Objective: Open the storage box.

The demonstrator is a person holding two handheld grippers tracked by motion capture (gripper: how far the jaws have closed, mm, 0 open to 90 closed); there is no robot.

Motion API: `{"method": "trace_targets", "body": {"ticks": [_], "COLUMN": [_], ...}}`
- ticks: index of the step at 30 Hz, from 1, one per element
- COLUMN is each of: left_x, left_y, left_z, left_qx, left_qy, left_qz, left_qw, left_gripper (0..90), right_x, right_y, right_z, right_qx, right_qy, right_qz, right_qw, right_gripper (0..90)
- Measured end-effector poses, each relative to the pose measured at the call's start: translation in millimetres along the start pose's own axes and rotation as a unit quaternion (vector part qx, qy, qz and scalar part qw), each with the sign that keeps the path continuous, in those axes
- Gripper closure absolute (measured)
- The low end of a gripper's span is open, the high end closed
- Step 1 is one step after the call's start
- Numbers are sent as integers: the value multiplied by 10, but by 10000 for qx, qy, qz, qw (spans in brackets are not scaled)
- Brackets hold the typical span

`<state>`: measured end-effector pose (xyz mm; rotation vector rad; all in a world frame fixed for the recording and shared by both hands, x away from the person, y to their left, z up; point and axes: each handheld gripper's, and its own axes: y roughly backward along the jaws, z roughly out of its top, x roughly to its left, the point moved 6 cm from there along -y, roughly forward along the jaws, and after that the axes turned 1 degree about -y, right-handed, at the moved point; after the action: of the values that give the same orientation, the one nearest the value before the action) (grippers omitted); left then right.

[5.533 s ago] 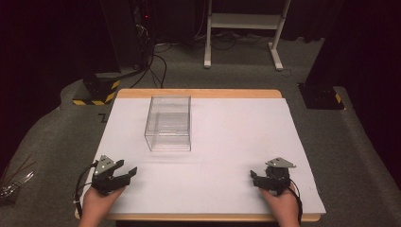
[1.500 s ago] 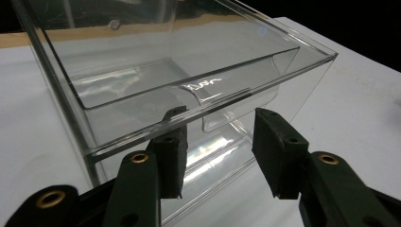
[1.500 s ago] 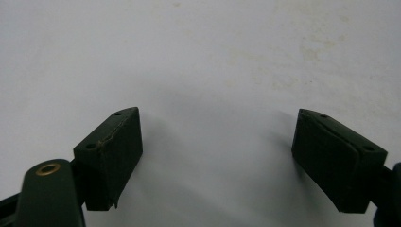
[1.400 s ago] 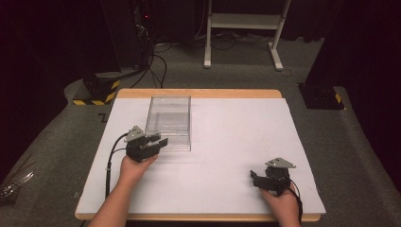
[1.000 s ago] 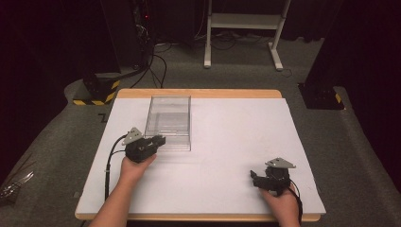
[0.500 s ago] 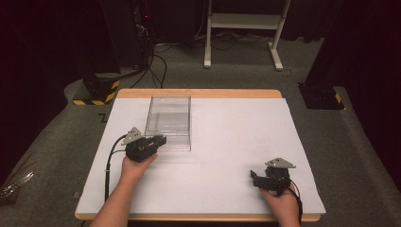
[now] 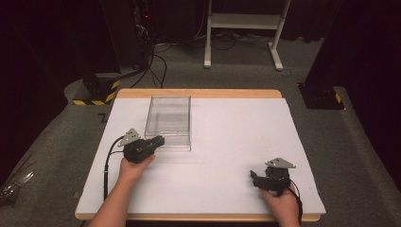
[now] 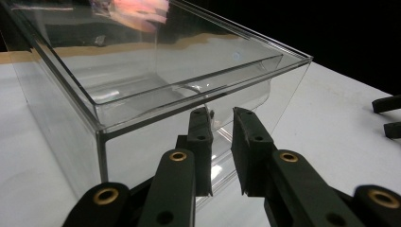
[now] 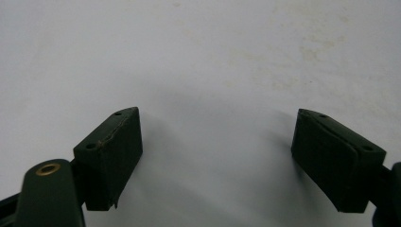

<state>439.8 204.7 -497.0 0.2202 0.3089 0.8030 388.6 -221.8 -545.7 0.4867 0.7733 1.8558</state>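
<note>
Box [image 7: 169, 122], clear plastic and open-topped, stands on the white table [image 7: 227, 142] left of centre, toward the far edge. The left gripper [image 7: 159, 141] is at its near left corner, pointing across the near wall. In the left gripper view its jaws have just been closing and stand a narrow gap apart against the box's [image 8: 156, 90] near wall, low down; whether the pads pinch the wall I cannot tell. The right gripper [image 7: 254, 178] rests well apart near the table's front right, jaws spread wide over bare surface.
</note>
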Motion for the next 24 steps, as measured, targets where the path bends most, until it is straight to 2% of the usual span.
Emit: {"method": "trace_targets", "body": {"ticks": [16,24], "left_x": [-35,-34], "left_y": [102,152], "left_z": [-49,-70], "left_qx": [-51,-87], "left_qy": [-69,-31], "left_qz": [-76,-55], "left_qw": [9999,9999], "left_gripper": [821,850], "right_x": [0,0], "right_y": [0,0], "right_z": [0,0], "right_qx": [0,-1], "right_qy": [1,2], "right_qz": [1,-1], "right_qw": [10000,10000], "right_gripper": [171,171]}}
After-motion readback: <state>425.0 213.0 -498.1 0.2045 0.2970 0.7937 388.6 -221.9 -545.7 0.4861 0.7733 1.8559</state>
